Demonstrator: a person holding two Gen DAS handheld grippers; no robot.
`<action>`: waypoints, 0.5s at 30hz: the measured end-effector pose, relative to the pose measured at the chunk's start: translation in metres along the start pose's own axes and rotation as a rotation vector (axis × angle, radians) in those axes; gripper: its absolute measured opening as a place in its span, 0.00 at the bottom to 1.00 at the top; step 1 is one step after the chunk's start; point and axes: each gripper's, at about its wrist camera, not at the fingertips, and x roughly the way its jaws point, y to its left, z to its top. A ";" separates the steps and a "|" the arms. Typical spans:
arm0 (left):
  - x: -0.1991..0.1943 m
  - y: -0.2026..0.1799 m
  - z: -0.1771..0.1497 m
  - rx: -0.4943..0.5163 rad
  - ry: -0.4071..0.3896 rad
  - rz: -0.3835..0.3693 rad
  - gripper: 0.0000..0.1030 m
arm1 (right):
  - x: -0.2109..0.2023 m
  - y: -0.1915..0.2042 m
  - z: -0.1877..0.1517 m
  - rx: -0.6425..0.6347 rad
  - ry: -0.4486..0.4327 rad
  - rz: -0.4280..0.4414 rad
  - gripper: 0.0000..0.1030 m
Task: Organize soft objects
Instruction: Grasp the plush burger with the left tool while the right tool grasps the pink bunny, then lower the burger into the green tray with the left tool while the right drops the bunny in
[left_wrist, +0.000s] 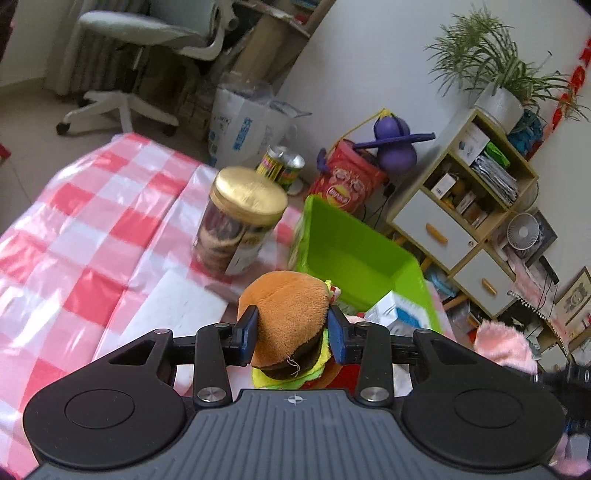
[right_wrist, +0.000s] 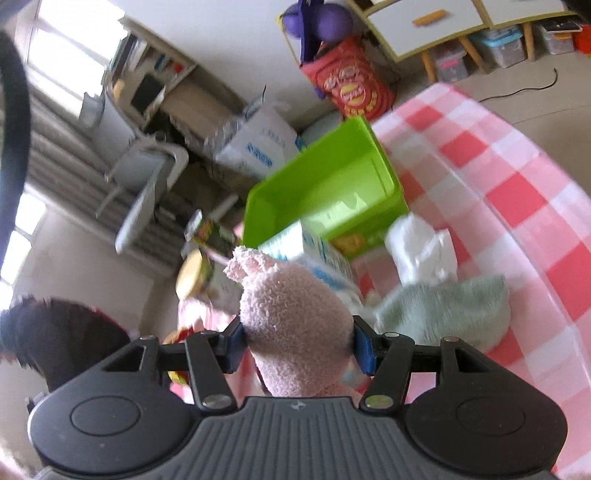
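Note:
My left gripper (left_wrist: 291, 328) is shut on a plush hamburger (left_wrist: 288, 314) and holds it above the table, just short of the green bin (left_wrist: 354, 251). My right gripper (right_wrist: 299, 341) is shut on a pink plush toy (right_wrist: 291, 317), held above the table in front of the green bin (right_wrist: 325, 184). The pink plush also shows at the right edge of the left wrist view (left_wrist: 506, 347). A grey-green soft cloth (right_wrist: 447, 314) and a white soft item (right_wrist: 421, 247) lie on the table to the right of the pink plush.
A red-and-white checked cloth (left_wrist: 92, 229) covers the table. A jar with a gold lid (left_wrist: 236, 221) stands left of the bin. A white-and-blue carton (right_wrist: 314, 254) sits by the bin's near wall. Cans (left_wrist: 282, 166), a chip bag, a shelf unit and an office chair stand beyond the table.

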 end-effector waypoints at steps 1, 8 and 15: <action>0.001 -0.004 0.003 0.003 -0.005 -0.001 0.38 | 0.000 0.003 0.004 0.000 -0.012 -0.003 0.40; 0.019 -0.034 0.031 0.051 -0.029 -0.028 0.38 | 0.009 0.018 0.053 0.021 -0.194 -0.026 0.40; 0.066 -0.061 0.050 0.142 -0.045 -0.058 0.38 | 0.039 0.005 0.074 0.021 -0.347 0.006 0.40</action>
